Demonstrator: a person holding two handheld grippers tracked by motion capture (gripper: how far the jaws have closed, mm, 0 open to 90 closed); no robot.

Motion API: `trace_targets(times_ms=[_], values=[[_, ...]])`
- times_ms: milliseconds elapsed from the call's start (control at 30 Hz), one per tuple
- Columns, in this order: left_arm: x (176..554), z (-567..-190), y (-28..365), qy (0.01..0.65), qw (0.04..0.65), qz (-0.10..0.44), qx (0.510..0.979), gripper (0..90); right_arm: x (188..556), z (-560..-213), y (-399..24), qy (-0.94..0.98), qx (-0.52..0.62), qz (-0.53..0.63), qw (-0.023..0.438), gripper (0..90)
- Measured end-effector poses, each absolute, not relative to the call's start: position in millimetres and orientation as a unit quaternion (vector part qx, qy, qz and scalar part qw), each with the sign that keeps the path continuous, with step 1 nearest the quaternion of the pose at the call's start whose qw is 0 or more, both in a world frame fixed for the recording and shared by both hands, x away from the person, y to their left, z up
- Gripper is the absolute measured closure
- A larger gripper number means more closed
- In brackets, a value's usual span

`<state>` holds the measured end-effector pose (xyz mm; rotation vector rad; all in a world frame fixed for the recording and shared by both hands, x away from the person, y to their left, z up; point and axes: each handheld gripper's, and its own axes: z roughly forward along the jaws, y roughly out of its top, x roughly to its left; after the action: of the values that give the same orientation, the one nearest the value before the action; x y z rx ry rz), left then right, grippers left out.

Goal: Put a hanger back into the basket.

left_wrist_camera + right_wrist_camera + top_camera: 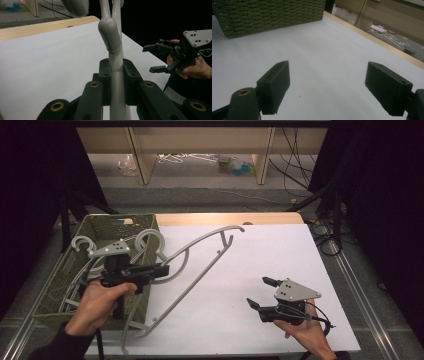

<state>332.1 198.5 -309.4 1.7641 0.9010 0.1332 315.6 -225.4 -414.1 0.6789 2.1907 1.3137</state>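
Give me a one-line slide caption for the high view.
Left gripper clamps a grey hanger beside the green woven basket, while the open right gripper waits over the white table.

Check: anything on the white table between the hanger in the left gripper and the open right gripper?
Nothing visible. The left gripper clamps the grey hanger; bare white table lies between it and the right gripper.

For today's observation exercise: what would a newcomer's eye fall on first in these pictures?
Most striking is the large grey hanger, clamped in the left gripper and slanting over the white table. Next, the green woven basket at the table's left edge holds more grey hangers. At the lower right the right gripper waits with jaws wide apart.
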Motion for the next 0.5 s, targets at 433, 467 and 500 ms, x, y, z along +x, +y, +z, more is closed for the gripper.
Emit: trace_targets(times_ms=[433,467,500], values=[[354.3,-277.0,269.7,0.423,0.534,0.137,0.719,79.1,316.3,-414.8,-224.7,0.806,0.249,0.479,0.242,20.1],[357.0,-277.3,273.6,0.426,0.531,0.141,0.719,79.1,316.7,-415.4,-224.3,0.804,0.25,0.48,0.245,20.1],[359.7,-277.7,277.2,0.428,0.528,0.144,0.719,79.0,316.7,-415.5,-224.2,0.805,0.25,0.479,0.243,20.1]])
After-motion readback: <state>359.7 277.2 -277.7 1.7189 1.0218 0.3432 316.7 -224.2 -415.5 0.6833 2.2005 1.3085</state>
